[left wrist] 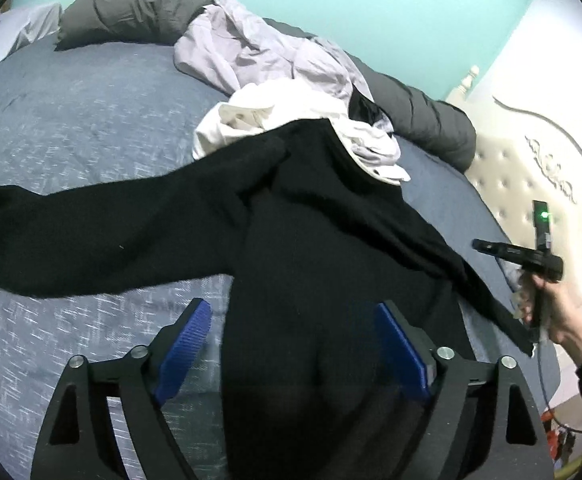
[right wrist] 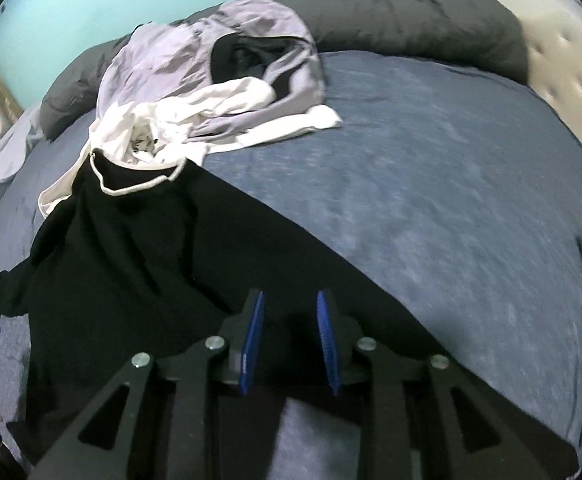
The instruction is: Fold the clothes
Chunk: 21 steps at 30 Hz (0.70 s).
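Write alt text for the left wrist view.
A black long-sleeved garment lies spread on a blue bedspread, its body running between the open blue pads of the left tool. Behind it sits a heap of white and lilac clothes; at right, a hand holds the right tool.

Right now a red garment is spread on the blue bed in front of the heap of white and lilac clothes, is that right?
Not quite: the garment is black, not red, as the right wrist view shows. It does lie on the blue bed in front of the white and lilac heap.
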Motion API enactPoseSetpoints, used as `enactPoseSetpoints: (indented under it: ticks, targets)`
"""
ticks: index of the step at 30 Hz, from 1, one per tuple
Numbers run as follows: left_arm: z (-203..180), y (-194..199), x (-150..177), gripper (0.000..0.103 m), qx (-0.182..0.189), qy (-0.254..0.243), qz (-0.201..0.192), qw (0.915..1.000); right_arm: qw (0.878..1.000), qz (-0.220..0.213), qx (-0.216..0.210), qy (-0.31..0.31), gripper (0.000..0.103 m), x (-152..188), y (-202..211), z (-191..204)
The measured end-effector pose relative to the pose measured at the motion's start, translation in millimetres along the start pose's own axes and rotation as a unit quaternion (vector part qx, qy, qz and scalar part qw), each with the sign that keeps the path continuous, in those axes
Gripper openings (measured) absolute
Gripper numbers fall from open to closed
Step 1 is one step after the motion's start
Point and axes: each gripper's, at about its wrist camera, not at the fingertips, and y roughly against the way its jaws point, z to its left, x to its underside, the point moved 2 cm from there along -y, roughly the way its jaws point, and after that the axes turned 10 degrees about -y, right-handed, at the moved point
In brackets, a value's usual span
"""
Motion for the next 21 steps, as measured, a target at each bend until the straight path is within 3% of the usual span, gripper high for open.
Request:
enactPoseSetpoints:
  ticks: [3, 8, 21]
  targets:
    - [6.9, -5.6, 2.7, 0.09, -0.016, -0.006, 0.005, 0.9998, 1.0, 0.009, -0.004, 0.016, 0.033, -11.1, -21.3, 27.3]
    - [17.7, -34.6, 18.0, 0.091, -0.011, 0.011, 0.038, 0.9991, 0.999, 0.021, -0.016, 0.039, 0.046, -24.4, -50.5, 64.8]
    - [23.7, -53.5, 34.9, 0.099, -0.016, 0.015, 0.055, 0.9983, 0.997, 0.038, 0.014, 0.067, 0.046, -39.1, -103.3, 93.5]
